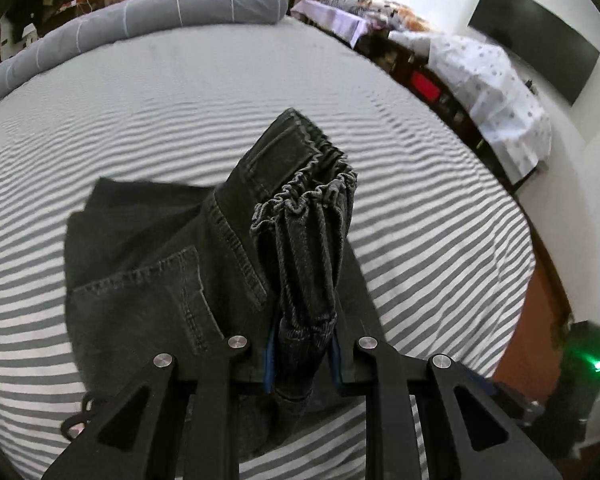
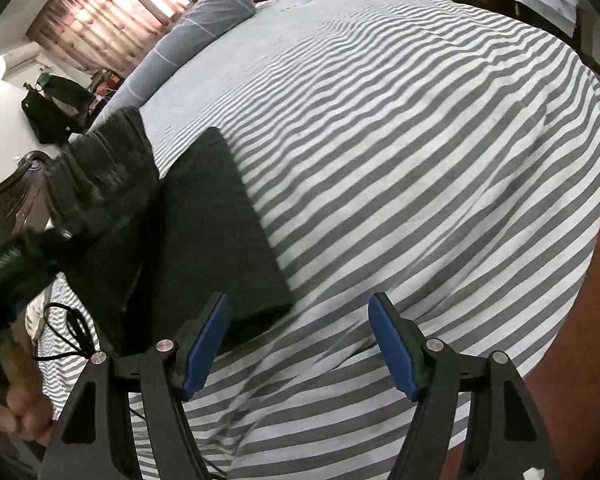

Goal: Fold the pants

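Dark grey denim pants [image 1: 148, 264] lie partly folded on the grey-and-white striped bed sheet [image 1: 420, 216]. My left gripper [image 1: 302, 344] is shut on the bunched elastic waistband [image 1: 308, 224], which stands lifted above the rest of the cloth, back pocket showing beside it. In the right wrist view the flat folded pants [image 2: 212, 232] lie left of centre, with the raised waistband [image 2: 100, 176] and the left gripper's body [image 2: 16, 260] at the far left. My right gripper [image 2: 300, 344] stands open over bare sheet, just right of the pants' near corner, nothing between its blue pads [image 2: 206, 344].
A rolled grey blanket [image 1: 140, 20] lies along the far side of the bed. A low unit draped in white patterned cloth [image 1: 496, 92] stands beyond the bed's right edge. Wooden floor [image 2: 588, 320] shows past that edge. A hand [image 2: 16, 412] and a black cable [image 2: 68, 332] are at lower left.
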Motion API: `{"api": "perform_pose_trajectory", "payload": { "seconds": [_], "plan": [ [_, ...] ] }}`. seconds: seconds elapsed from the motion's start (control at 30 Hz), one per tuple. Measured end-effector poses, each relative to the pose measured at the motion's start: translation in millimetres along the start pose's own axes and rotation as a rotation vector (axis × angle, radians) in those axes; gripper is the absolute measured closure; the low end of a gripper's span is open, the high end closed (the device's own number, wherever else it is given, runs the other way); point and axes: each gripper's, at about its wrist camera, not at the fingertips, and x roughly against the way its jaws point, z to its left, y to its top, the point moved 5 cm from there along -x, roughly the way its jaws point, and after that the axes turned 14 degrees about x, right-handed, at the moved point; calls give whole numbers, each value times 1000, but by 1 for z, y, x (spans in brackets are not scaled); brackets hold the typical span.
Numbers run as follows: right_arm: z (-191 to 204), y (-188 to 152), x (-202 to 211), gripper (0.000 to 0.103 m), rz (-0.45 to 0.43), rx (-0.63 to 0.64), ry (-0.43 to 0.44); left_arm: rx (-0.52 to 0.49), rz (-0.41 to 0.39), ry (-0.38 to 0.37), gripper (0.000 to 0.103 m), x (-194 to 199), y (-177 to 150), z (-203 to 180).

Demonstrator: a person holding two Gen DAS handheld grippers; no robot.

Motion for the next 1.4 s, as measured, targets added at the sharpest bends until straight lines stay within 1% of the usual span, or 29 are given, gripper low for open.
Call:
{"api": "perform_pose_trajectory", "payload": {
  "seconds": [0.07, 0.17, 0.23, 0.37, 0.43, 0.47, 0.5, 0.6, 0.67, 0.77, 0.87, 0.93, 1.0, 1.03, 1.1, 1.17, 1.23, 1.33, 1.4],
  "plan": [
    [-5, 2, -2, 33, 1, 3, -5, -10, 12, 13, 82, -6, -4, 4],
    [-7, 3, -4, 33, 2, 12, -12, -37, 25, 39, 81, -14, -10, 1],
    [-9, 5, -7, 33, 6, 12, -10, -56, 39, 53, 79, -18, -12, 0],
    [-11, 7, -7, 33, 6, 11, -13, -57, 87, 43, 72, -23, -15, -4],
    [-9, 9, -9, 33, 6, 17, -15, -60, 92, 26, 67, -19, -16, -4],
    [-10, 9, -10, 33, 6, 20, -18, -63, 93, 26, 61, -16, -16, -4],
    [-7, 11, -10, 33, 6, 21, -19, -69, 95, 20, 58, -11, -18, -4],
    [-3, 11, -8, 33, 1, 31, -26, -94, 88, -5, 54, 7, -23, 1],
    [0, 11, -5, 34, -4, 37, -29, -97, 75, -7, 52, 23, -29, 13],
    [5, 11, -2, 34, -8, 53, -35, -83, 59, 21, 50, 40, -38, 44],
    [13, 11, 2, 34, -15, 68, -32, -52, 47, 88, 49, 50, -49, 86],
    [22, 13, 3, 34, -23, 83, -9, -25, 54, 146, 49, 51, -58, 113],
    [33, 16, 1, 34, -25, 93, 21, 20, 69, 170, 49, 51, -66, 135],
    [40, 20, -1, 35, -27, 109, 33, 50, 78, 180, 49, 52, -71, 146],
    [50, 27, -4, 43, -34, 142, 39, 96, 89, 190, 49, 52, -75, 163],
    [63, 39, -8, 47, -38, 199, 22, 123, 78, 202, 49, 56, -77, 176],
    [72, 55, -16, 48, -42, 241, 5, 124, 62, 217, 49, 59, -75, 184],
    [74, 75, -30, 49, -24, 265, -26, 131, 41, 220, 49, 63, -70, 193],
    [74, 86, -43, 51, 2, 272, -30, 137, 32, 223, 49, 63, -66, 194]
  ]
}}
